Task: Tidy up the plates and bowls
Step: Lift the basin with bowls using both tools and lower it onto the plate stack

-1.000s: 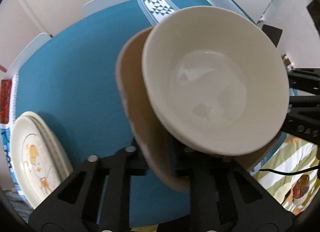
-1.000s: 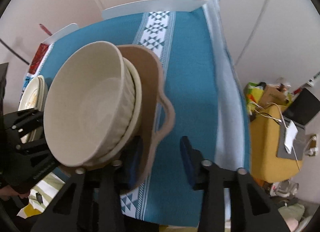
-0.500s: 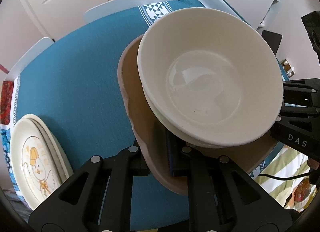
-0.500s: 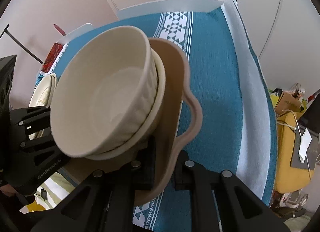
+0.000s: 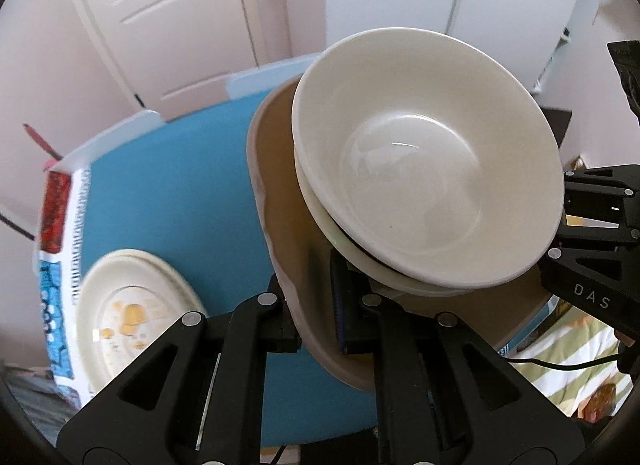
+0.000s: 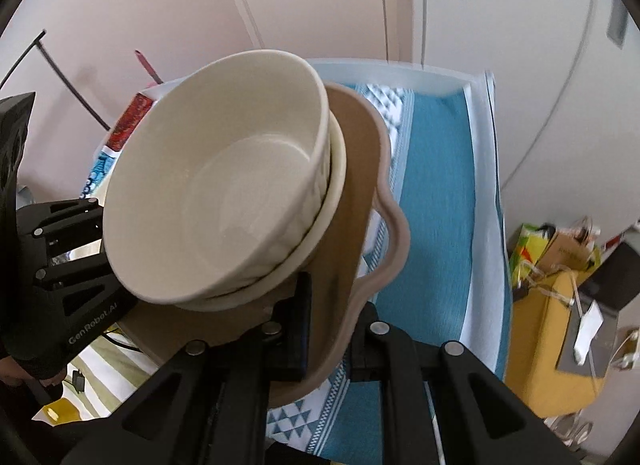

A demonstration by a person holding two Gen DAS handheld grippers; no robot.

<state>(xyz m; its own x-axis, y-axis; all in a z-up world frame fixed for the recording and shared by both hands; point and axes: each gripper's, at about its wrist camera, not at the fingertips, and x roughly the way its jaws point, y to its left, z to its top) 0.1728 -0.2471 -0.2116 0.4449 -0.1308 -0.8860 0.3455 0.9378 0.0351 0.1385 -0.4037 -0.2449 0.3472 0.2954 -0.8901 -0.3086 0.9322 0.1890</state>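
My left gripper [image 5: 316, 325] and right gripper [image 6: 330, 329] each clamp the matte tan tray [image 5: 280, 225]. Two glossy cream bowls [image 5: 424, 169], nested, sit on it above the teal cloth [image 5: 168, 193].

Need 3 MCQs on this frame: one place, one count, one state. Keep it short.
1. Where is the stack of illustrated plates in the left wrist view?
A. lower left, on the blue tablecloth
B. on the tan tray
C. inside the top bowl

2. How many bowls sit on the tan tray?
A. one
B. two, nested
C. four

3. What is the state of the tray?
A. flat on the table
B. held off the table by both tools
C. leaning on the door

Key: 1 A, it lies apart from the tray; 2 B, the top bowl sits in a lower bowl; 3 B, the left tool and right tool each clamp its rim.
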